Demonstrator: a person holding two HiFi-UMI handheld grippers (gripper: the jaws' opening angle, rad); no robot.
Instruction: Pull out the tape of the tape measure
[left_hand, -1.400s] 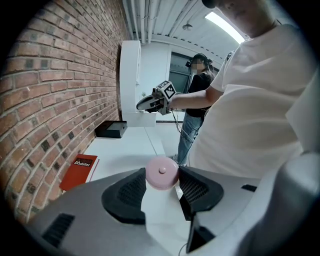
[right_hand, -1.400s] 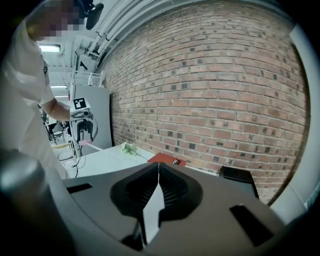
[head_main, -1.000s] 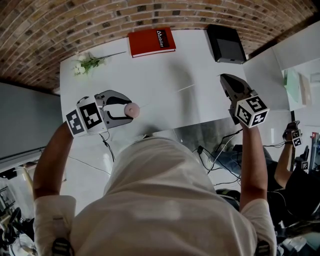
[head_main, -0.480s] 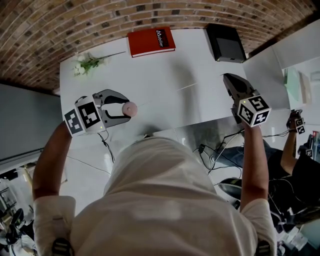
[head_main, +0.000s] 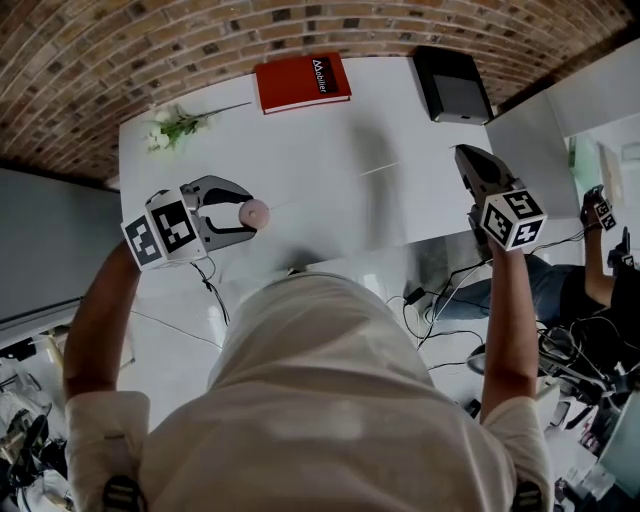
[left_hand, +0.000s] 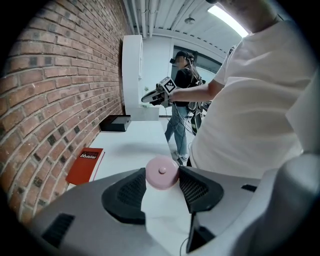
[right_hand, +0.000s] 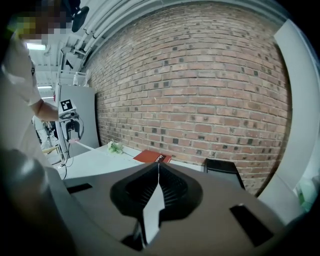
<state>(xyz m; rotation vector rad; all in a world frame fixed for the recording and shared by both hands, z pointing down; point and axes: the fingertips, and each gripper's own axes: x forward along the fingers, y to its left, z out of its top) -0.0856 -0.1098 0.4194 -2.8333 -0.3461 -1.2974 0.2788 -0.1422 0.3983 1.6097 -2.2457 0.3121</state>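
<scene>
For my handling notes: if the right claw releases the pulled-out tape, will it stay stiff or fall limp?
Probably limp: the tape in the right claw looks thin and flat, like ribbon. Being so narrow, it likely weighs little. It may snap back toward the pink case.

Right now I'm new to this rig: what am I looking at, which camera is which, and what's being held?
No robot here: a person works with a hand-held gripper in each hand. One picture comes from a head camera looking down; the other two from cameras riding on the hand-held grippers. The left hand-held gripper is closed on a pink tape measure; the right hand-held gripper is shut on its white tape, stretched above the white table. On the table lie a red book, a black box and a flower sprig.
</scene>
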